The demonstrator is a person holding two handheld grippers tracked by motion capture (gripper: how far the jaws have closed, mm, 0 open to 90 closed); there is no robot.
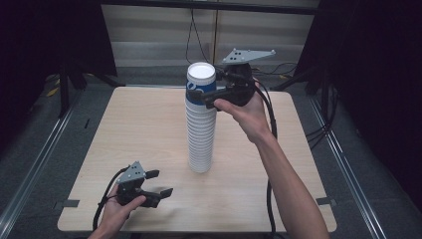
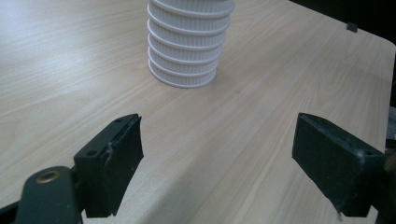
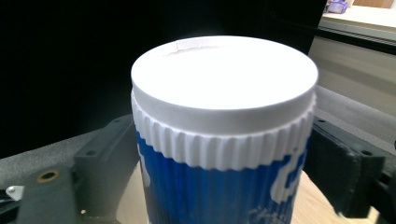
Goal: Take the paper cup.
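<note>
Table (image 1: 149, 129), pale wood grain, squarish with rounded corners, sits on a dark floor with metal rails running along both sides. On it, a little right of centre, stands my work piece: a tall stack of cups (image 1: 201, 129), upside down and nested, white ribbed rims showing one above the other all the way up; its base rests flat on the wood, seen close in the left gripper view (image 2: 187, 51). The stack stands upright. At the top sits the top cup (image 1: 201, 79), blue with white lettering and a flat white bottom facing up; in the right gripper view (image 3: 219, 154) it stands right in front of the lens, ribbed white band under the bright disc. My right gripper (image 1: 206, 97) is up at that cup, reaching in from the right at the height of the blue wall, one jaw on each side of it. Jaws sit close against the blue sides; I cannot tell whether the pads press on them. My left gripper (image 1: 158, 183) lies low near the front left of the table, well apart from the stack, pointing toward its base. Its jaws are spread wide with bare wood between them (image 2: 219, 154). Cables trail from both tools.
</note>
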